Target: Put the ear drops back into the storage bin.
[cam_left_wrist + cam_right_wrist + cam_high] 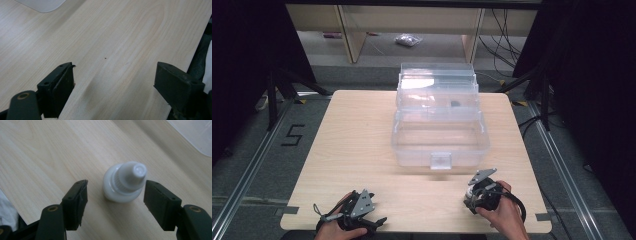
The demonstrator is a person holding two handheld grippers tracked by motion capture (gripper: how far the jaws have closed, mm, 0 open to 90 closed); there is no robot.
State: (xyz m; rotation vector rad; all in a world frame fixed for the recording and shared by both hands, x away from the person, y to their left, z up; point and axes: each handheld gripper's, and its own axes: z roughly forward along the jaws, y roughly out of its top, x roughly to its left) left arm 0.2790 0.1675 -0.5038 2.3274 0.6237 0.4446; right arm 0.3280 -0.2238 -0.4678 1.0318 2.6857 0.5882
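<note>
Black jaws of the right tool [115, 195] are spread around, apart from, a small white plastic dropper bottle [125, 182]; the left tool [113, 77] is held released.

I'm getting even overhead light across the worktop [362, 150], while the far left and right sides of the high view are sinking into black. Glare is washing out the clear box [439, 117] lid in a white patch. In the right gripper view, the white bottle [125, 183] is casting a soft shadow on the wood and its cap is blooming slightly. Both close views are looking soft, with the black pads [62, 87] nearest the lens blurring.
</note>
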